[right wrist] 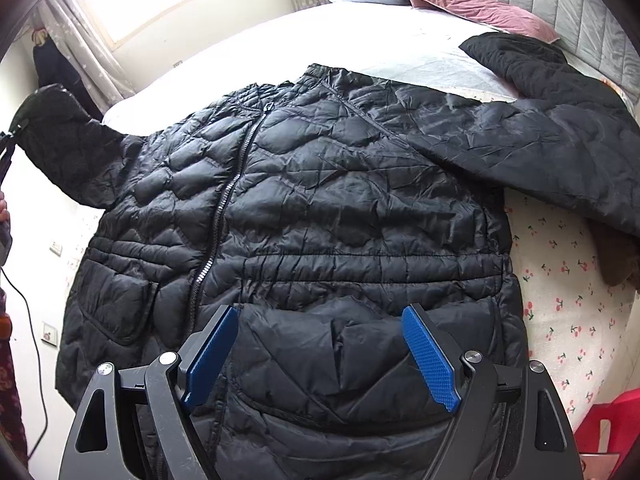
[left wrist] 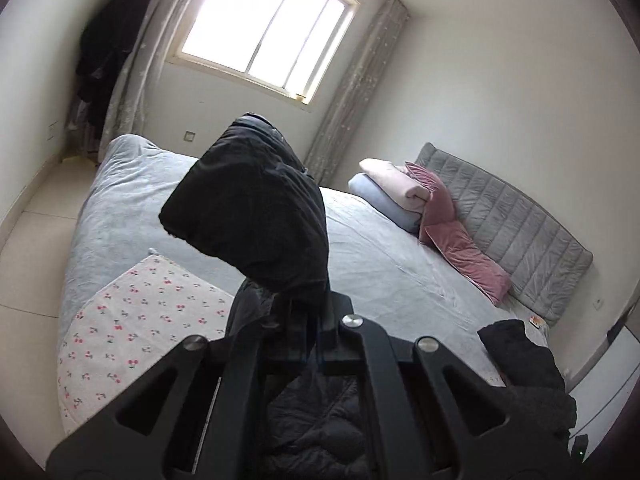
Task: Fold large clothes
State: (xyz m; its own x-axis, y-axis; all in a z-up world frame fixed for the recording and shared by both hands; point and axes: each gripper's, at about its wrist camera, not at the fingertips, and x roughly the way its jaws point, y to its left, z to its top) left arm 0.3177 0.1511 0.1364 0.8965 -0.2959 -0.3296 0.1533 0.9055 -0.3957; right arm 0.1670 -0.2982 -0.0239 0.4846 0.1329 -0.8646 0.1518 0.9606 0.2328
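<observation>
Black quilted jacket [right wrist: 320, 208] is laid front-up and zipped on the bed [right wrist: 420, 60], over a cherry-print sheet [right wrist: 568, 288]. Left gripper [left wrist: 298, 320] is pressed together, pinching the cuff end of one sleeve [left wrist: 248, 216], which is held raised off the bed. Right gripper [right wrist: 320, 356] is spread wide above the hem, blue pads [right wrist: 428, 356] gripping nothing. The other sleeve [right wrist: 540, 140] is seen stretched out toward a pink pillow [right wrist: 480, 4].

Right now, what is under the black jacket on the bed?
Around the black jacket, a cherry-print cloth shows at its right edge and the pale bedsheet beyond its collar. Whatever lies directly beneath the body is covered.
</observation>
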